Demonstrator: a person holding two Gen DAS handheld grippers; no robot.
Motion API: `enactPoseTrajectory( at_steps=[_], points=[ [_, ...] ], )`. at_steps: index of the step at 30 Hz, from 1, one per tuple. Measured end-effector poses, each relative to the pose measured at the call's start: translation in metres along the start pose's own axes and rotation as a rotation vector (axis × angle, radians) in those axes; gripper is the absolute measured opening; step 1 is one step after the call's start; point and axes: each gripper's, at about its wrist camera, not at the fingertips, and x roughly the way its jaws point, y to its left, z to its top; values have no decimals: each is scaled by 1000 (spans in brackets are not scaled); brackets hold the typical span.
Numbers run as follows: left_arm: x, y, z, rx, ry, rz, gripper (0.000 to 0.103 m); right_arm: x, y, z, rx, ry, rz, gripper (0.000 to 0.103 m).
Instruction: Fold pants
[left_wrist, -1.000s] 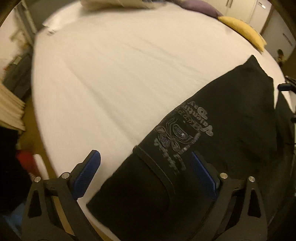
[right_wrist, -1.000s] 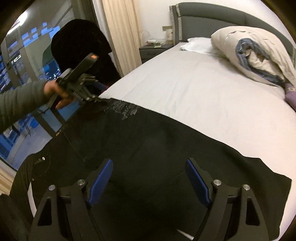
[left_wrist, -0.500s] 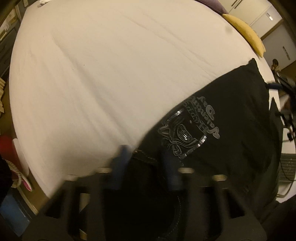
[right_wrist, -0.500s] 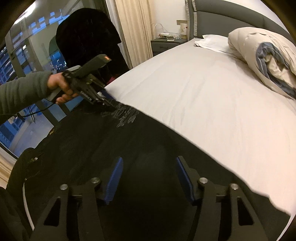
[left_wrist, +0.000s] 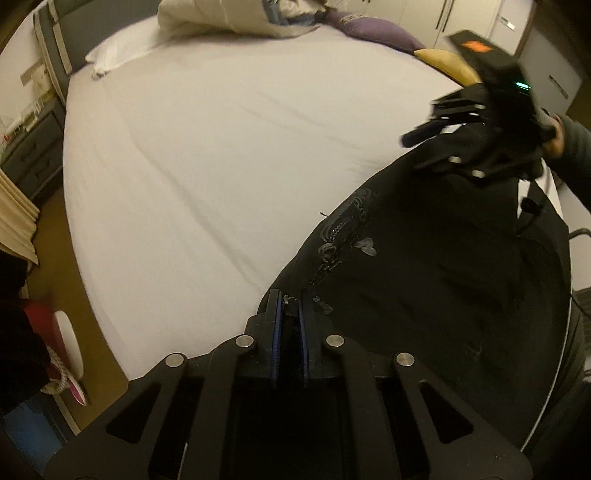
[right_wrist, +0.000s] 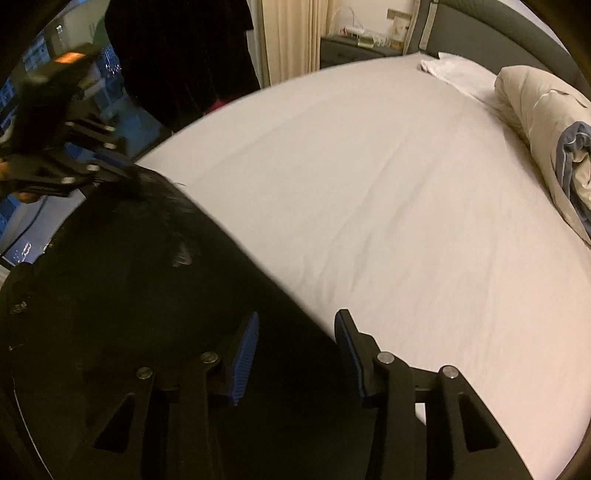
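Black pants with a silver print lie along the near edge of a white bed. My left gripper is shut on a fold of their edge beside the print. In the right wrist view the pants fill the lower left and their edge runs between the blue pads of my right gripper. Its jaws are closing with a wide gap, and the pads do not press the cloth. Each gripper shows in the other's view: the right gripper, and the blurred left gripper at the pants' far end.
A bundled duvet and a white pillow lie near the grey headboard. Purple and yellow cushions sit at the far side. A nightstand, curtain and window stand beside the bed.
My left gripper went from wide open to shut on the pants' edge and lifted it slightly. The right gripper's jaws narrowed as it slid across the pants to their bed-side edge.
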Motion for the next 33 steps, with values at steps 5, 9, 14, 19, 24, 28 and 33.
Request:
enactPoseTrajectory(
  at_steps=[5, 9, 14, 19, 24, 28, 33],
  points=[
    [-22, -13, -19, 25, -33, 1, 7, 14, 0, 6, -47, 61, -11, 46],
    [-36, -29, -33, 43, -33, 2, 7, 26, 2, 11, -81, 108, -1, 32],
    [-32, -28, -35, 24, -39, 1, 7, 17, 10, 8, -57, 99, 15, 8],
    [-40, -38, -44, 13, -56, -3, 7, -6, -2, 5, 104, 42, 43, 5],
    [-50, -42, -50, -5, -70, -9, 7, -16, -6, -2, 373, -10, 100, 5],
    [-57, -52, -54, -2, -68, -14, 7, -15, -15, -14, 630, -78, 200, 6],
    [-58, -69, -68, 5, -57, -27, 7, -22, -6, -33, 782, -145, 319, 6]
  ],
)
